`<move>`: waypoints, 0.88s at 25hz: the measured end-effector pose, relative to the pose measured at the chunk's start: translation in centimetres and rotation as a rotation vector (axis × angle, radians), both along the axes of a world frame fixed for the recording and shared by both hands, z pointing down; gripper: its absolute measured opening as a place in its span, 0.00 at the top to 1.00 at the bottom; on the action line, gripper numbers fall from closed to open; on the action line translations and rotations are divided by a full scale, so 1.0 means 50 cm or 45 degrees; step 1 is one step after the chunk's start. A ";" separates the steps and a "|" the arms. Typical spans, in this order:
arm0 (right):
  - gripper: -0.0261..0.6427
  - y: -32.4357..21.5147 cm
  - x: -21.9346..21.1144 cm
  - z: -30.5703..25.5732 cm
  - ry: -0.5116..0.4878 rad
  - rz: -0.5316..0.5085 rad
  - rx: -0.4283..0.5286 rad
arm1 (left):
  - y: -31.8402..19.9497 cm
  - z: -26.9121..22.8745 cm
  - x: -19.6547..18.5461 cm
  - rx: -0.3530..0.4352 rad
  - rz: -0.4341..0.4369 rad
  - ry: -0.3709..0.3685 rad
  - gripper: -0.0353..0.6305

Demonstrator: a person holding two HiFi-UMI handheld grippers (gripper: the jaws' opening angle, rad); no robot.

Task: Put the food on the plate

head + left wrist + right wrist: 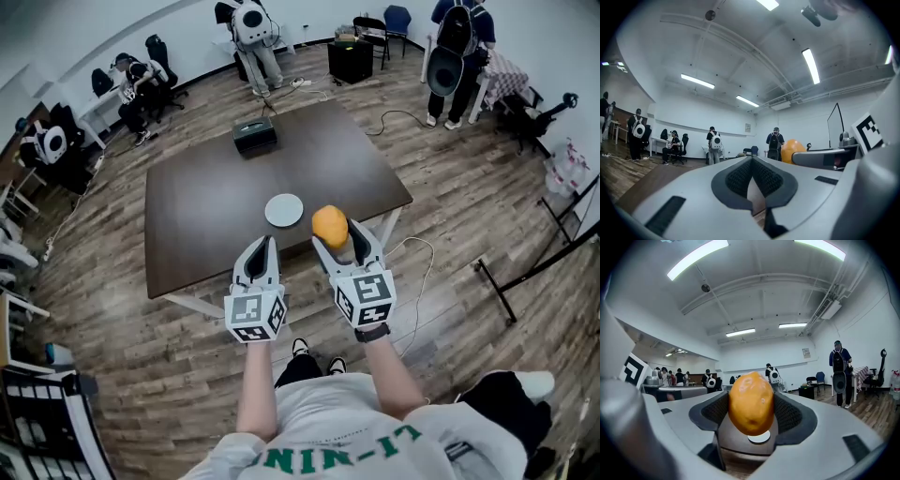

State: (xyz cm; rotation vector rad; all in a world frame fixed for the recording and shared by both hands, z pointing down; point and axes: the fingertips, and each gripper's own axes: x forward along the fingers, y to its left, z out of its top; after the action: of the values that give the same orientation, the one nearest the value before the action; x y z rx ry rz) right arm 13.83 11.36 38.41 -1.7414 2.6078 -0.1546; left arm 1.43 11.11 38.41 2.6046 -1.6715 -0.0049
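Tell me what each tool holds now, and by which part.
The right tool grips the orange fruit by its two sides, across the middle. The left tool is shut, holding nothing.

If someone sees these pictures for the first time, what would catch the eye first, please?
The bright orange food stands out most. It is clamped in the right hand-held gripper above the near part of the dark table, just right of the small white plate in the head view. Beside it, the left hand-held gripper is shut and empty. A black box sits at the table's far edge.
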 end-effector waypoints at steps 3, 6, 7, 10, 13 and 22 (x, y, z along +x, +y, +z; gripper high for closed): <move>0.49 -0.028 -0.022 0.018 -0.007 -0.023 -0.026 | -0.023 0.014 -0.020 -0.007 -0.021 -0.015 0.93; 0.49 -0.067 -0.055 0.038 0.003 -0.049 -0.054 | -0.068 0.033 -0.048 -0.023 -0.046 -0.014 0.93; 0.49 -0.083 -0.064 0.041 0.009 -0.056 -0.059 | -0.088 0.038 -0.057 -0.029 -0.054 -0.010 0.93; 0.49 -0.142 -0.088 0.031 0.027 -0.068 -0.059 | -0.159 0.039 -0.076 -0.038 -0.069 0.003 0.93; 0.49 -0.204 -0.106 0.004 0.041 -0.061 -0.030 | -0.227 0.024 -0.087 -0.024 -0.059 0.008 0.93; 0.49 -0.346 -0.162 -0.006 0.045 -0.051 -0.031 | -0.375 0.004 -0.141 -0.007 -0.035 0.032 0.93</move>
State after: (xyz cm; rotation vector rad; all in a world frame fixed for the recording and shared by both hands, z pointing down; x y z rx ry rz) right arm 5.72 -5.96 38.11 -1.7161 2.6781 -0.1576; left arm -5.63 -7.66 38.62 2.5666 -1.6960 -0.0334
